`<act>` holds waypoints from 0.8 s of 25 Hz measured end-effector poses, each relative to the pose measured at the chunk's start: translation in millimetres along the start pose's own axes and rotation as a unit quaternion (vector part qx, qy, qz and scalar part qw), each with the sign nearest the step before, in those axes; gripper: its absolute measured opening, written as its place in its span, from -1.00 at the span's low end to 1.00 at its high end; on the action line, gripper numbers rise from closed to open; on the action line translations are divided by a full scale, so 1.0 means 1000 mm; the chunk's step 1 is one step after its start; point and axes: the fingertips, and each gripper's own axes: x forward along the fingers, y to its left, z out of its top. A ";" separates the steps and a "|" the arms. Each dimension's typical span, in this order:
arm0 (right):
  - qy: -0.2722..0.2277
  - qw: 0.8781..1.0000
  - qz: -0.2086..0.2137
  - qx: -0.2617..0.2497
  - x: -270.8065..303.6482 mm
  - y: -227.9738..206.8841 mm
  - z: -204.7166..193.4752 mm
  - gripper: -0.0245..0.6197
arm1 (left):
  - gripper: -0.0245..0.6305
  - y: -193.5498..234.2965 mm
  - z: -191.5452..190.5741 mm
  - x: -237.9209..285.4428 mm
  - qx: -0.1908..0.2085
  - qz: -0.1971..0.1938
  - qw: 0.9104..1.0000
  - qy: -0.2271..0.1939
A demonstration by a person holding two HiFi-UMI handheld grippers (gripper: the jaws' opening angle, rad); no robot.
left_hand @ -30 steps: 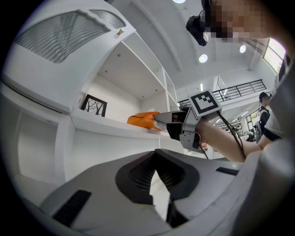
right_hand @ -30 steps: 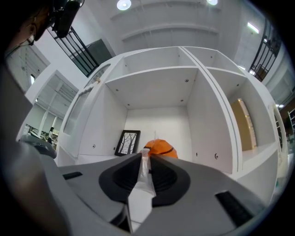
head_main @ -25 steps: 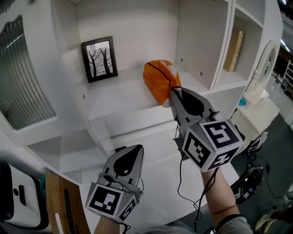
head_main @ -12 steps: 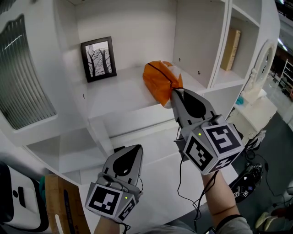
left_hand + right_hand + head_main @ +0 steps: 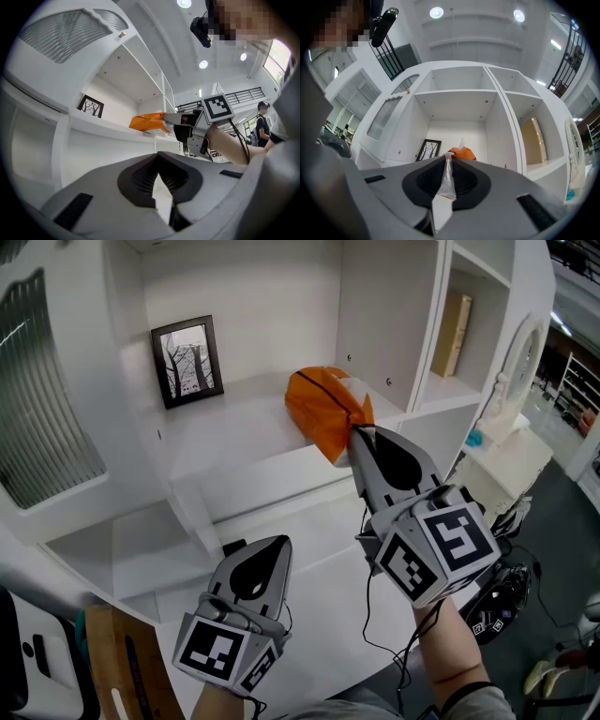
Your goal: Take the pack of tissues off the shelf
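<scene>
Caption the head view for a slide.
Orange tissue pack pinched by the right hand-held gripper at the shelf edge.

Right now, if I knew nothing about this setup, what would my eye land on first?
The bright orange pack of tissues stands out against the all-white shelf. It sits near the shelf's front edge, with the right tongs pinched shut on the end of its wrapper. Behind it to the left, a black-framed picture of bare trees stands at the back of the same compartment. The left tongs hang lower, shut and empty.

tissue pack [image 5: 322, 409] tugged toward shelf [image 5: 234, 442] edge, right claw [image 5: 355, 433] drawn back
</scene>
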 end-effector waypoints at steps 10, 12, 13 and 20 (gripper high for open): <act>-0.006 1.000 -0.023 -0.019 -0.032 0.006 0.006 -0.81 | -0.84 -0.019 -0.002 -0.005 -0.005 -0.037 0.999 -0.003; -0.008 0.999 -0.028 -0.021 -0.040 0.008 0.008 -0.81 | -0.84 -0.023 -0.002 -0.007 -0.006 -0.045 0.999 -0.004; -0.008 0.999 -0.031 -0.022 -0.044 0.009 0.008 -0.81 | -0.84 -0.025 -0.002 -0.008 -0.007 -0.050 0.999 -0.004; -0.013 0.998 -0.055 -0.027 -0.074 0.018 0.013 -0.81 | -0.84 -0.039 -0.002 -0.018 -0.009 -0.077 0.997 -0.007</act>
